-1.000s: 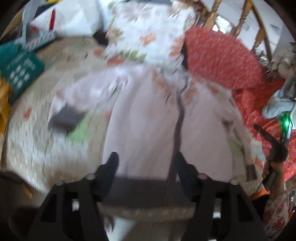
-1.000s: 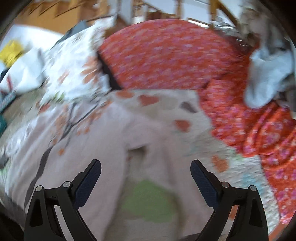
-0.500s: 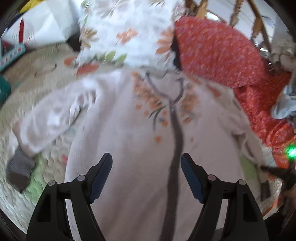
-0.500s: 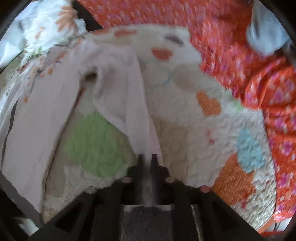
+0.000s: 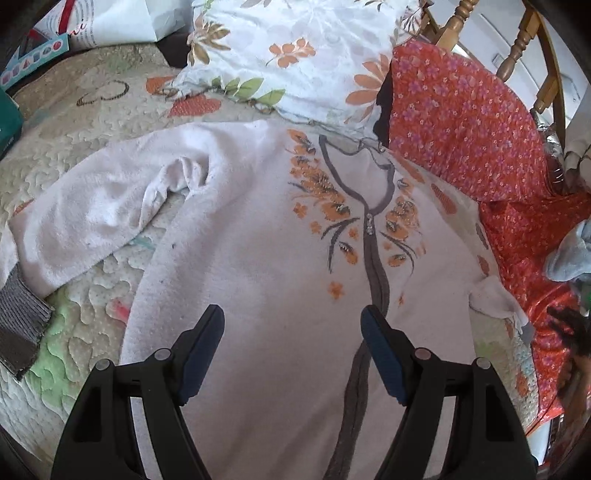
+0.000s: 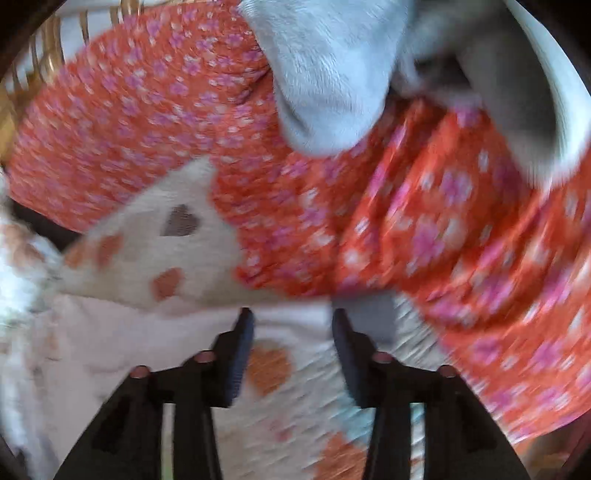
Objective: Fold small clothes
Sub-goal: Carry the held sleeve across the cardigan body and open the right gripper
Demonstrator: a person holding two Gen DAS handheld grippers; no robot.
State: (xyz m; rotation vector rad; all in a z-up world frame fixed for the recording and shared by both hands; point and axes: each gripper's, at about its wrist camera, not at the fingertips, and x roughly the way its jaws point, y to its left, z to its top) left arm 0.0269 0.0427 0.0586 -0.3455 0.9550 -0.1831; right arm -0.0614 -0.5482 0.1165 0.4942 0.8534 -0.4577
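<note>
Garment: I see a pale pink zip-up top point(image 5: 258, 266) spread front-up on the bed's quilt point(image 5: 74, 147), collar toward the pillows. A grey zip band point(image 5: 376, 280) runs down its middle, with orange flowers printed either side of it.
Left sleeve: it is stretched out toward the quilt's left edge and ends in a grey ribbed cuff point(image 5: 20, 325).
Right sleeve: bunched at the garment's right side, by the red flowered cloth point(image 5: 461, 122); in the right wrist view a pale strip and a grey patch, which I take for this sleeve and its cuff point(image 6: 373, 314), lie just beyond the claw tips, too blurred for me to be sure.
Writing: a white bag point(image 5: 122, 22) at the bed's far left corner carries print too small for me to read.
Left claw point(image 5: 291, 321): jaws wide apart and empty, hovering over the lower front of the top, the zip band passing by its right finger.
Right claw point(image 6: 291, 325): jaws about half apart and opening, nothing pinched between the pads, over the quilt near the bed's right edge.
Surroundings: a white flowered pillow point(image 5: 295, 55) lies beyond the collar, and a light blue fleece point(image 6: 325, 74) lies on the red cloth.
</note>
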